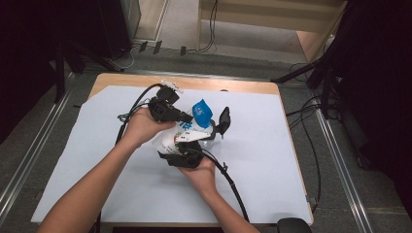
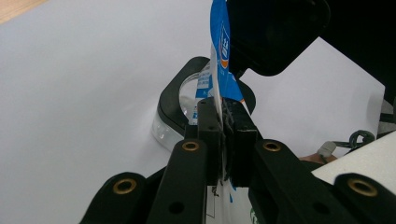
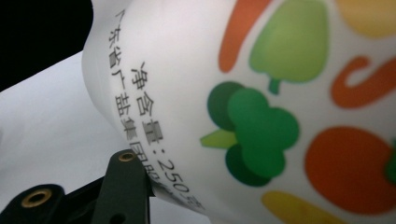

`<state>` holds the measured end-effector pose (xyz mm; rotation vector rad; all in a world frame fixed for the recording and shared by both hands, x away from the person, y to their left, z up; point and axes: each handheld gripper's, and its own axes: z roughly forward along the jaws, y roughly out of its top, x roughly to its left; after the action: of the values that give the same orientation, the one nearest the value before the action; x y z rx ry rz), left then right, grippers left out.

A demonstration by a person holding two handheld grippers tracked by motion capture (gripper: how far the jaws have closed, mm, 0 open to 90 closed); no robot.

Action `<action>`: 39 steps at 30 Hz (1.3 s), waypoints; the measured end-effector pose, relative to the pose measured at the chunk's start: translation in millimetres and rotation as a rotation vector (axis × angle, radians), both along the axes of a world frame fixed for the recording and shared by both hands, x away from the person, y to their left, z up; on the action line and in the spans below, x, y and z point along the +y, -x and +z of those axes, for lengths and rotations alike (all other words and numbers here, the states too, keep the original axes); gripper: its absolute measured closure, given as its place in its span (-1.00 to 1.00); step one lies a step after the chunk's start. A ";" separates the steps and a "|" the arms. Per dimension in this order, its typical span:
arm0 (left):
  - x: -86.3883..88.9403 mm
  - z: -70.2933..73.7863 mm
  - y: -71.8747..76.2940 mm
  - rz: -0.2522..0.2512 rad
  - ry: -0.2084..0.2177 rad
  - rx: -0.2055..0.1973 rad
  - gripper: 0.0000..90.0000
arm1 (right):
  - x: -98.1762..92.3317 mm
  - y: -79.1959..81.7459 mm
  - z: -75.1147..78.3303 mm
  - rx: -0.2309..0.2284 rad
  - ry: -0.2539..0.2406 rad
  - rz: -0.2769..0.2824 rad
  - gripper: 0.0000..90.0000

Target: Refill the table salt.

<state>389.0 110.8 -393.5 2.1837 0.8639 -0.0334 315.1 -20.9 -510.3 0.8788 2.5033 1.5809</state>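
White sheeting is covering the tabletop [image 1: 272, 160], with a strip of bare wood showing at the far edge and grey floor with cables lying beyond.

Both hands are meeting at mid-table over a soft white bag [image 1: 187, 136] with a blue top. The left gripper [image 1: 187, 116] is coming in from the left, and its fingers [image 2: 209, 126] are clamping shut on the bag's thin blue-and-white edge [image 2: 219, 70], which is standing up straight between the two pads. The right gripper [image 1: 182, 154] is sitting under the near side of the bag, its cable trailing toward the near table edge. Its fingers [image 3: 126, 186] are standing part-way closed, with the bulging white body of the bag [image 3: 261, 107] lying against the one finger in sight; the second finger is hidden, so whether they are actually squeezing cannot be told.

From above, the bag is reading only as a small white and blue lump between the hands. The left gripper view is giving the pinch on the seam, plus a clear, black-rimmed object [image 2: 175, 100] lying on the sheet just behind the bag. The right gripper view is giving the print: black characters down the side and green, orange and yellow vegetable pictures.
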 end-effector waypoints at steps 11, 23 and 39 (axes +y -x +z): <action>-1.8 -2.4 -1.6 0.002 0.007 0.010 0.95 | 0.0 -0.5 0.5 0.006 0.004 0.009 0.18; -3.9 -3.5 -0.6 0.001 -0.011 0.011 0.88 | -0.7 -0.4 1.5 0.037 -0.033 -0.009 0.25; -5.1 -2.2 1.0 0.008 -0.022 0.011 0.94 | -0.4 -2.1 4.8 0.050 -0.055 0.012 0.17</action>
<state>387.9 105.7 -395.7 2.2023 0.8829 -0.0324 317.1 -21.3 -505.5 0.9229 2.5148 1.6597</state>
